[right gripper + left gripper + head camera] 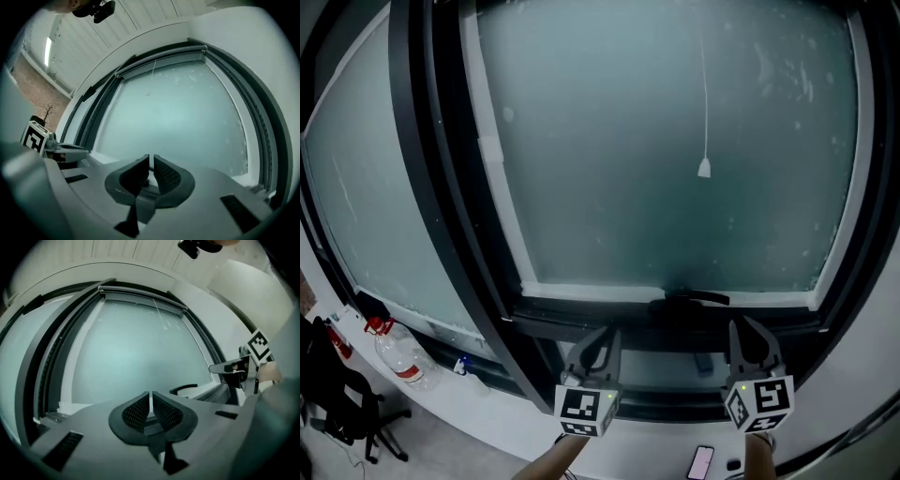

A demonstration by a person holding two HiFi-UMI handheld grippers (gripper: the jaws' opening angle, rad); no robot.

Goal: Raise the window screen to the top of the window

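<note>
Two claws, both clenched on nothing: the left gripper (pixel 598 345) sits below and left of the black curved handle (pixel 689 298), and the right gripper (pixel 752 339) sits below and just right of it. The pale translucent window screen (pixel 675 141) is fully down, its white bottom rail (pixel 591 292) level with that handle. I judge the mesh light, limp and easily torn, and the rail stiff. I would lift by the handle, or under the rail either side of it, evenly so it does not jam. Only the gripper views show the grey top housing (pixel 161 58) far above the handle. Only the head view shows the white cord toggle (pixel 704 169) hanging above it.
</note>
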